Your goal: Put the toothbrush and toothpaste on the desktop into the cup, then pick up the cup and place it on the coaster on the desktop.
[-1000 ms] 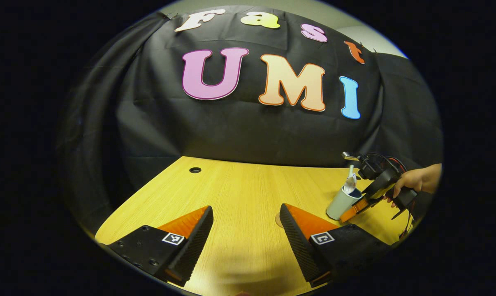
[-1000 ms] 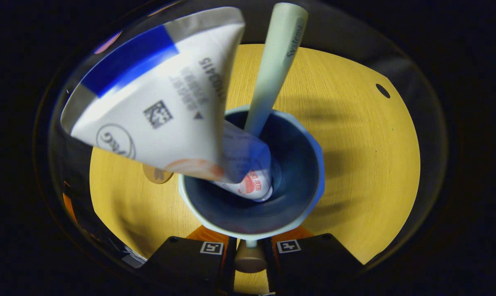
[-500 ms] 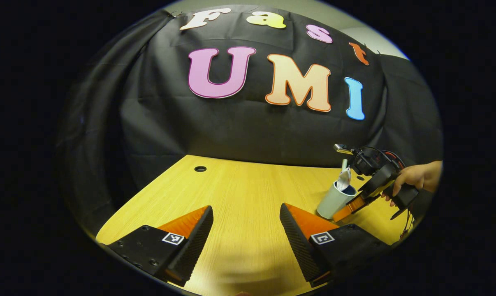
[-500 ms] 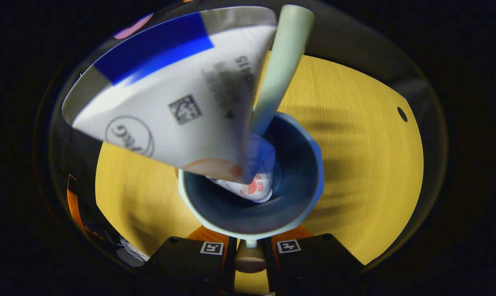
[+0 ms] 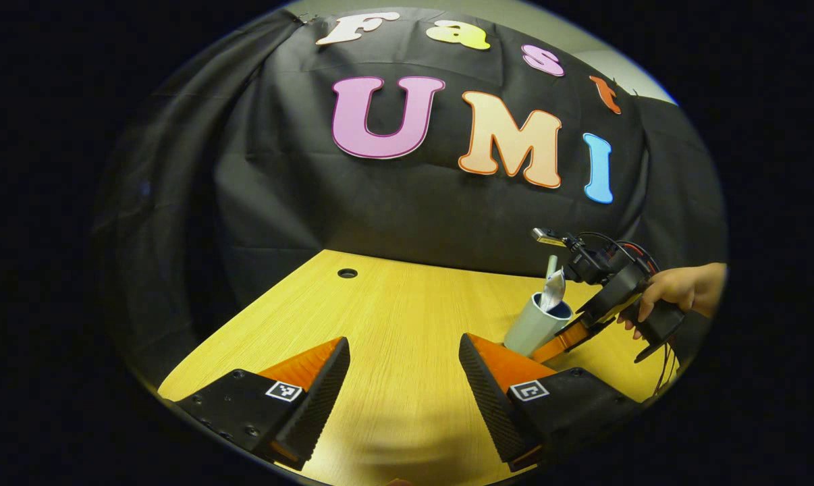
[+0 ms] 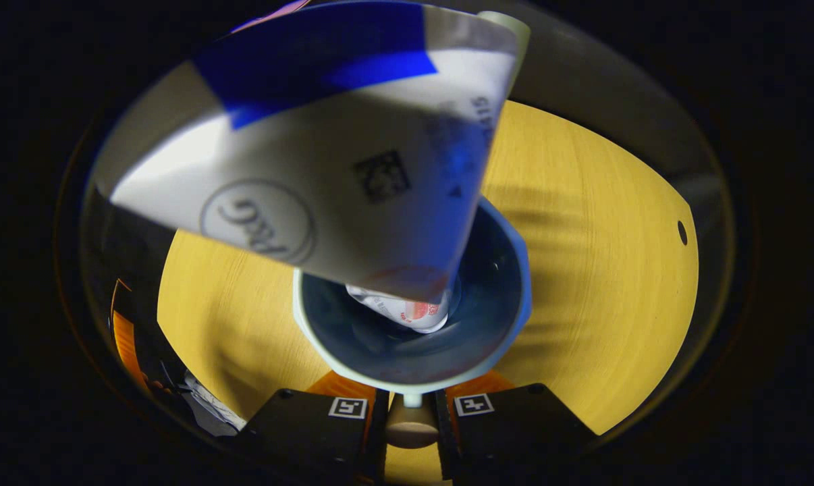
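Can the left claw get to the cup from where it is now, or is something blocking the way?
Probably yes. The left claw is open and holds nothing, and bare desk lies between it and the cup. But the right claw grips the cup on its far side, so only the near side is free.

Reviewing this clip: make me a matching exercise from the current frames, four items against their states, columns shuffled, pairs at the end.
Items:
1. cup
2. toothpaste
3. left tool
4. right tool

States:
A. fingers spread wide, nothing between them
B. pale outside, dark blue inside, tilted
C. closed on the cup's rim
D. white tube with a blue band, cap end down in the cup

Pairs: 1-B, 2-D, 3-A, 4-C
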Demonstrator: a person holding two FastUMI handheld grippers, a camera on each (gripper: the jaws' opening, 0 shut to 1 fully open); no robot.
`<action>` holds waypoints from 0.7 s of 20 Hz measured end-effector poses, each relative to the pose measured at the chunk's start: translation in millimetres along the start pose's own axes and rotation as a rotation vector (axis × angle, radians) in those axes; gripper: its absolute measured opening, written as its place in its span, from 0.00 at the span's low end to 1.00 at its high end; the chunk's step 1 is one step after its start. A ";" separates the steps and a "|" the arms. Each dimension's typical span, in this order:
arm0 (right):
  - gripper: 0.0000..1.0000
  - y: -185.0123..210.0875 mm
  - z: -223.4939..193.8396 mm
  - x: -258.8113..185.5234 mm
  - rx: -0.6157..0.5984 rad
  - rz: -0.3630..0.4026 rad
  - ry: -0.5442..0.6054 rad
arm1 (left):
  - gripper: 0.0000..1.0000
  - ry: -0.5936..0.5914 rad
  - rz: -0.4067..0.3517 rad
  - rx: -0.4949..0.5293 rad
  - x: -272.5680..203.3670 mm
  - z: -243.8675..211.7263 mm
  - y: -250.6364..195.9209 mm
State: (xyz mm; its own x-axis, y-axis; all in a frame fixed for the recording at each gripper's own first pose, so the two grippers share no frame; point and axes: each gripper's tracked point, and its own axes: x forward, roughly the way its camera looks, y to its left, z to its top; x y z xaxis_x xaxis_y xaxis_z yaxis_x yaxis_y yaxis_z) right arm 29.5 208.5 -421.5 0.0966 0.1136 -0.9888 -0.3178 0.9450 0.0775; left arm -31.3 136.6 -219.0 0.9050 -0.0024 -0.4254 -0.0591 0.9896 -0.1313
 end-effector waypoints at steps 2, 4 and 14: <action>0.32 10.2 1.0 6.3 -0.023 0.002 0.008 | 0.95 0.004 0.009 -0.003 -1.3 -0.9 4.5; 0.33 14.8 -0.7 12.4 -0.044 -0.006 0.021 | 0.95 0.004 0.018 -0.004 -2.8 -2.0 8.6; 0.30 11.1 -4.3 17.4 -0.090 -0.047 0.034 | 0.95 0.006 0.028 -0.017 -5.5 -3.4 7.6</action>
State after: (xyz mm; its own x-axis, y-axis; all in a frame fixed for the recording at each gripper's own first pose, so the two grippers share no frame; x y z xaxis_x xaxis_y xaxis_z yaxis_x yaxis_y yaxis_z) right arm 23.6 219.7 -438.4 0.0816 0.0581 -0.9950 -0.3974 0.9174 0.0209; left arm -38.1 143.6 -220.7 0.9003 0.0243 -0.4346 -0.0915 0.9867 -0.1342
